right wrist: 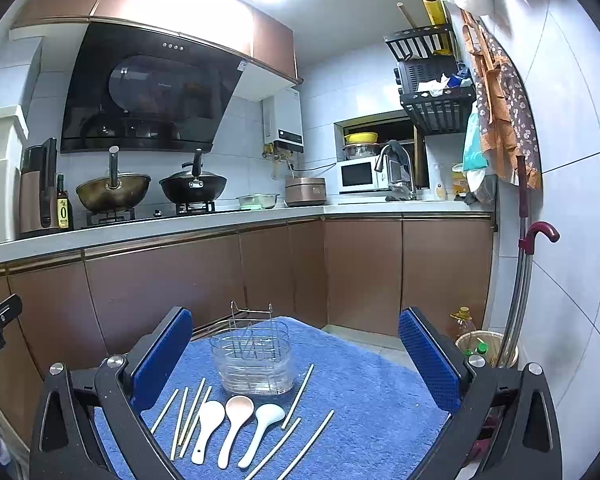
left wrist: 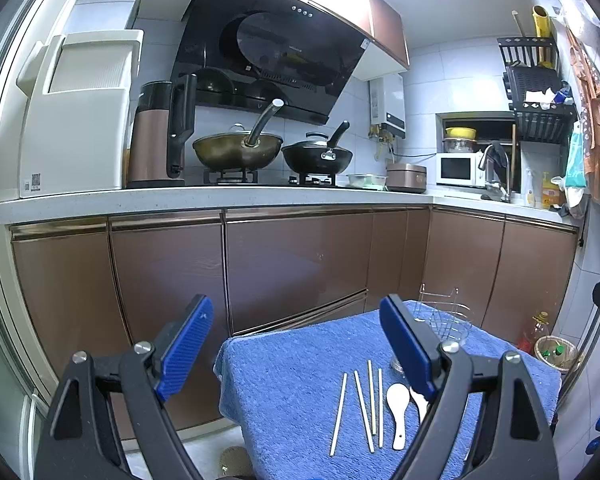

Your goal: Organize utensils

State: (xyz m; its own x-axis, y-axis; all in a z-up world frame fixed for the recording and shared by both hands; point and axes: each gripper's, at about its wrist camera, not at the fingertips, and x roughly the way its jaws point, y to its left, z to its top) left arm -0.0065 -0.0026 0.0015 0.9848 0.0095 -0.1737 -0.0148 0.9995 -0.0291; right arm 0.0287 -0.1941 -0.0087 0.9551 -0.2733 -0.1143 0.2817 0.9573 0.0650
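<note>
A clear utensil holder with a wire rack stands at the back of a blue towel. In front of it lie three white spoons side by side. Several pale chopsticks lie left of them and several more to the right. My right gripper is open and empty, above the towel's near part. My left gripper is open and empty, over the towel's left edge. The left wrist view shows the chopsticks, a spoon and the holder.
The towel covers a small table in a narrow kitchen. Brown cabinets and a counter with two woks stand behind. A wastebasket and an oil bottle sit on the floor at the right, by a pole.
</note>
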